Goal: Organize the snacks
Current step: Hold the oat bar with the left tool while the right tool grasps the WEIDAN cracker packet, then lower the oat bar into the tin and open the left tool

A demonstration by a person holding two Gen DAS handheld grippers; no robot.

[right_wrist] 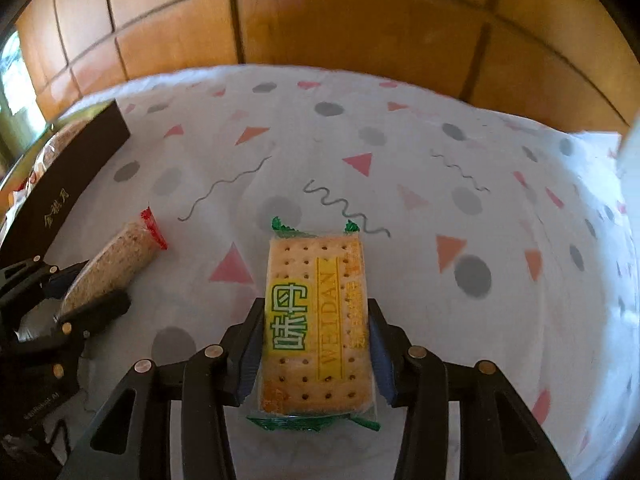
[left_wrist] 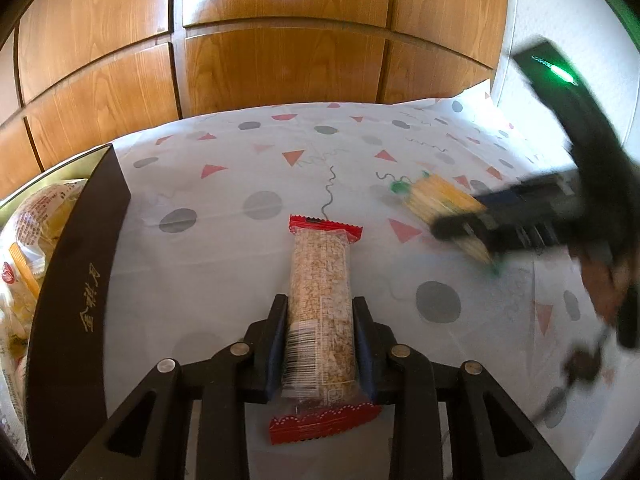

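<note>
A clear-wrapped grain bar (left_wrist: 318, 256) with red crimped ends lies lengthwise between the pads of my left gripper (left_wrist: 320, 301), which is shut on it just above the tablecloth. The right wrist view shows the same bar (right_wrist: 116, 260) and left gripper (right_wrist: 82, 292) at the far left. My right gripper (right_wrist: 316, 308) is shut on a yellow and green cracker pack (right_wrist: 316, 340), its pads pressing both long sides. In the left wrist view that pack (left_wrist: 436, 196) and the right gripper (left_wrist: 468, 216) appear blurred at the right.
A dark box (left_wrist: 84, 264) with gold characters stands at the left, holding several wrapped snack packets (left_wrist: 32, 224); it also shows in the right wrist view (right_wrist: 64, 172). A white tablecloth (left_wrist: 240, 160) with dots and triangles covers the table. Wooden cabinet panels (left_wrist: 280, 60) stand behind.
</note>
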